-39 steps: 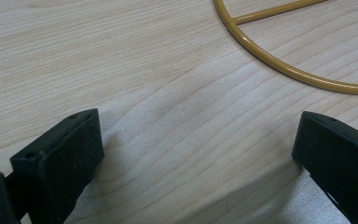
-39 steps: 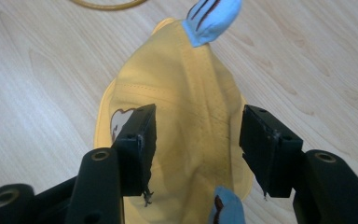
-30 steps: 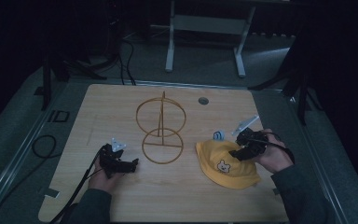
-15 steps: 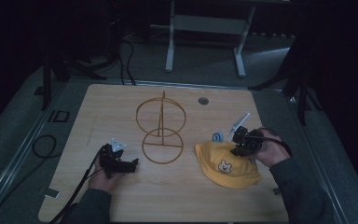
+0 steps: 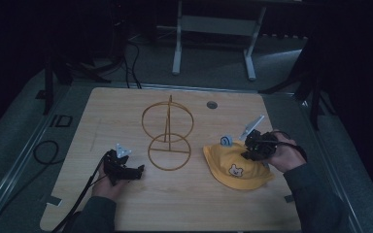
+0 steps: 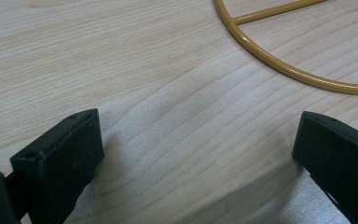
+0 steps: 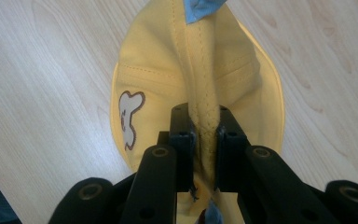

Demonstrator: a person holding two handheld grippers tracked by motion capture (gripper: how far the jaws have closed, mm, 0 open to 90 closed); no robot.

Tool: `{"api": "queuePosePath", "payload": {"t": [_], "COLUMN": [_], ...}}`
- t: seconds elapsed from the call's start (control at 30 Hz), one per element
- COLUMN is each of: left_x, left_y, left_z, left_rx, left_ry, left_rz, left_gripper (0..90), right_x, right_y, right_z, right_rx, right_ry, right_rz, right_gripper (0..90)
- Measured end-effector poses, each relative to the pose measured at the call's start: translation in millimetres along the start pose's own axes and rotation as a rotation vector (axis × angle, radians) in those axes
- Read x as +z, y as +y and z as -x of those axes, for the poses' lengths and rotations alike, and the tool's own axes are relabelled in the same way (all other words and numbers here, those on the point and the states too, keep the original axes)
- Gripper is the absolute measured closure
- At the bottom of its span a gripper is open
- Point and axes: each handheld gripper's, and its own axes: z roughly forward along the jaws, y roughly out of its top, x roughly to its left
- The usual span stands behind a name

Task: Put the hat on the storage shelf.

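Observation:
A yellow bucket hat [image 5: 235,167] with a bear patch lies on the right of the wooden table [image 5: 126,107]. My right gripper [image 5: 249,150] is at its far right side, shut on a raised fold of the hat's crown [image 7: 200,70]; both pads press the fabric [image 7: 204,128]. A blue tag [image 5: 227,141] sticks up from the hat's far edge. A gold wire stand [image 5: 167,131] of two rings on a post stands mid-table. My left gripper [image 5: 138,171] rests on the table to the left of the stand's base ring [image 6: 279,65], jaws open with only bare wood between them [image 6: 198,154].
A round cable hole [image 5: 212,104] sits near the table's far edge. A black cable loop [image 5: 43,150] lies off the table's left side. A white desk frame [image 5: 213,29] stands behind the table on the floor.
My right gripper moved a little left onto the hat and closed on a fold of its crown, bunching the fabric. The left gripper stayed put.

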Motion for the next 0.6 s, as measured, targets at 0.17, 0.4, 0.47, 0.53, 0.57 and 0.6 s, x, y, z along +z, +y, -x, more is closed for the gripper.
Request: {"api": "queuePosePath", "payload": {"t": [0.17, 0.4, 0.47, 0.53, 0.57, 0.6], "left_x": [-0.1, 0.0, 0.0, 0.0, 0.0, 0.0], "left_y": [0.1, 0.0, 0.0, 0.0, 0.0, 0.0], "left_z": [-0.1, 0.0, 0.0, 0.0, 0.0, 0.0], "left_rx": [0.002, 0.001, 0.000, 0.000, 0.000, 0.000], "left_ry": [0.000, 0.000, 0.000, 0.000, 0.000, 0.000], "left_rz": [-0.002, -0.001, 0.000, 0.000, 0.000, 0.000], "left_gripper": [1.9, 1.9, 2.0, 2.0, 1.9, 1.9], "right_x": [-6.4, -15.2, -17.0, -18.8, -19.9, -20.7], "right_y": [1.1, 2.6, 3.2, 4.1, 4.5, 5.0], "right_z": [1.1, 3.6, 4.9, 6.3, 6.9, 7.5], "right_rx": [0.000, 0.017, 0.022, 0.025, 0.028, 0.031], "right_ry": [0.001, 0.007, 0.007, 0.008, 0.008, 0.010], "right_rz": [0.029, 0.111, 0.131, 0.154, 0.167, 0.181], "right_gripper": [80.6, 80.7, 80.7, 80.8, 80.8, 80.9]}}
